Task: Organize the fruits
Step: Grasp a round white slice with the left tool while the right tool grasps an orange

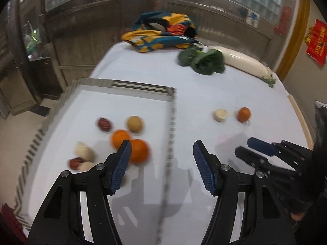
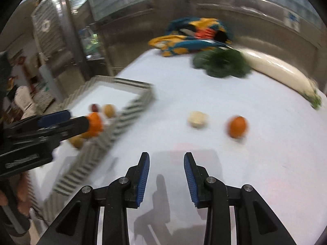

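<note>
While red posters with yellow characters (image 1: pixel 315 40) hang on the wall to the right, the blur leaves their writing unreadable, and nothing on the counter (image 1: pixel 200 85) bears a label that can be made out.

The left gripper (image 1: pixel 162 150) hovers over the right edge of the tray (image 1: pixel 172 122), its blue fingers (image 1: pixel 122 163) spread wide and holding nothing. Inside the tray lie two oranges (image 1: pixel 139 150) touching each other, a tan round fruit (image 1: pixel 134 124), two dark red fruits (image 1: pixel 104 124) and some pale pieces (image 1: pixel 84 152), all gathered toward the near left part.

The right gripper (image 2: pixel 166 163) hangs above bare counter, its fingers (image 2: pixel 143 175) parted and empty. Ahead of it, outside the tray, rest a small orange (image 2: pixel 237 127) and, just left of it, a pale round piece (image 2: pixel 197 119); the two are near each other but apart.

Farther back a long white radish (image 1: pixel 243 61) lies with its long axis running diagonally, its leafy end pointing toward the right edge of the counter. A bunch of dark leafy greens (image 1: pixel 202 61) sits against its other end, and a crumpled multicoloured cloth (image 1: pixel 161 31) lies behind them at the far edge.
</note>
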The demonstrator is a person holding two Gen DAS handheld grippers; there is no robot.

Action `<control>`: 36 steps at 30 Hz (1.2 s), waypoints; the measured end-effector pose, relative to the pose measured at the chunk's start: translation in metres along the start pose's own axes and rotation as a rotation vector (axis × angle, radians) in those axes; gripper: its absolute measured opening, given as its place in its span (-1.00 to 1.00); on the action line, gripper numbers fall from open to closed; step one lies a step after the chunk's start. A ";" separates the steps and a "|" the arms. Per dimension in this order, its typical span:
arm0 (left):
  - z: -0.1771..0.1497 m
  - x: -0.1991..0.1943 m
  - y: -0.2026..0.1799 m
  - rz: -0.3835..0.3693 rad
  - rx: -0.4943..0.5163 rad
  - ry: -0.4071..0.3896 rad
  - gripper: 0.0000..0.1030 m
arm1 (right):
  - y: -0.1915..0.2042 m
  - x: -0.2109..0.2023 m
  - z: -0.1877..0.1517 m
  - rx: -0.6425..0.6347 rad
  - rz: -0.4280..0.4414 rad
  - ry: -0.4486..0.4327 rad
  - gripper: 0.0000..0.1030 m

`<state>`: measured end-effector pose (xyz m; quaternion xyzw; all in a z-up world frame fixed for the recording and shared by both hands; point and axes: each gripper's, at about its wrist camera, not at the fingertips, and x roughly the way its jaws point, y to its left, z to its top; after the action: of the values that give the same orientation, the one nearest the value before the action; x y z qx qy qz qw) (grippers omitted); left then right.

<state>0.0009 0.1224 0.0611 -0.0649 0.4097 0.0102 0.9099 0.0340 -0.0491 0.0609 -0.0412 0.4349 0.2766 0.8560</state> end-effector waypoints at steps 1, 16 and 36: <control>0.001 0.003 -0.006 -0.009 0.003 0.005 0.22 | -0.011 0.001 0.000 0.014 -0.014 0.004 -0.35; 0.020 0.044 -0.062 -0.029 0.051 0.054 0.22 | -0.082 0.037 0.024 0.067 -0.142 0.012 -0.18; 0.044 0.119 -0.092 -0.025 -0.047 0.118 0.22 | -0.136 0.006 0.018 0.228 -0.087 -0.055 -0.40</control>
<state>0.1194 0.0323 0.0109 -0.0918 0.4614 0.0046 0.8824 0.1188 -0.1555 0.0440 0.0453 0.4375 0.1889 0.8780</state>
